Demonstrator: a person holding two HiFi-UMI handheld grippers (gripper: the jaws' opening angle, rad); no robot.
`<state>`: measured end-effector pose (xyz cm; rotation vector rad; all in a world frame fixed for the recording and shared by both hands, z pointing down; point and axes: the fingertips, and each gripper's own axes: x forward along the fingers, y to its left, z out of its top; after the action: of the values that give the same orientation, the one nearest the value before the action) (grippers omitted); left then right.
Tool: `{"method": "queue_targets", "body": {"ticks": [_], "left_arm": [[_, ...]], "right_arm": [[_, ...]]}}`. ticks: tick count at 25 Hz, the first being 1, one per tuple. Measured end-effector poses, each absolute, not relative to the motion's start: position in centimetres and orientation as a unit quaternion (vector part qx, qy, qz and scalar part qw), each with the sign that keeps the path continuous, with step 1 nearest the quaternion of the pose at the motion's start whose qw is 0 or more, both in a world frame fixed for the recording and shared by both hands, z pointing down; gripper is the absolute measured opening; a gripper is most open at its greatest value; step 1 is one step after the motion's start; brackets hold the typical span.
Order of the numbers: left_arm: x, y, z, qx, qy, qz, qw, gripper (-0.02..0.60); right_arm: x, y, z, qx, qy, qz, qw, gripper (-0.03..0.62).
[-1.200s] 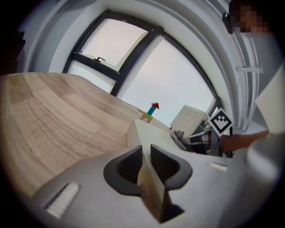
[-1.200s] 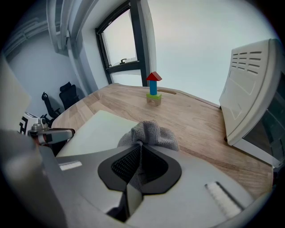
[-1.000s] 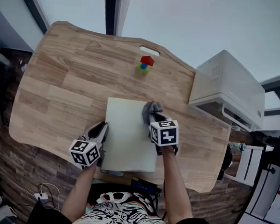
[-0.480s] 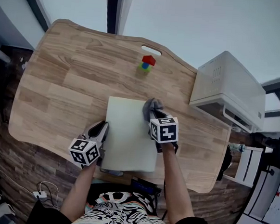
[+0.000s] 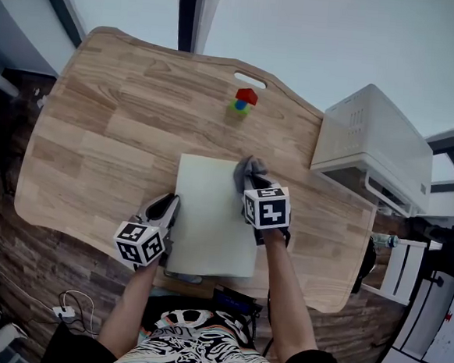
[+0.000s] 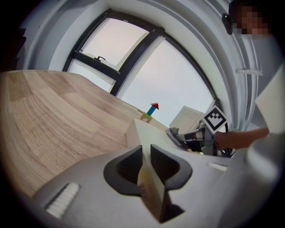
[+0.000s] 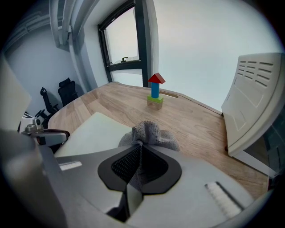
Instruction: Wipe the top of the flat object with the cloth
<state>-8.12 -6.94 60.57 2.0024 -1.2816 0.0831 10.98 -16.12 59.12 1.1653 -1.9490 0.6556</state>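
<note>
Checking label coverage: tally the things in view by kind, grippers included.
flat board: 1
grey cloth: 1
block stack: 1
white appliance: 1
grippers: 2, left gripper and right gripper
total: 6

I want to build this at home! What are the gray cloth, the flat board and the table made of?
The cloth looks like knitted yarn: gray, soft, bunched, with tiny loops. The flat board may be plastic or foam: plain cream, matte, no grain. The table looks like wood or wood-look laminate: light planks with grain lines, smooth.
</note>
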Motion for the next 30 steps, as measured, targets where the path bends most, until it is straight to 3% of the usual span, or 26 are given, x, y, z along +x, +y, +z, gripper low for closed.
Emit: {"method": "queue_targets", "body": {"ticks": [30], "left_arm": [[-8.1,-6.9,60.7,0.78,-0.498,0.024,0.378,0.118]], "right_arm": [[3.9,-15.2,59.3,0.399,-0.8,0.22,0.39,0.011]]}}
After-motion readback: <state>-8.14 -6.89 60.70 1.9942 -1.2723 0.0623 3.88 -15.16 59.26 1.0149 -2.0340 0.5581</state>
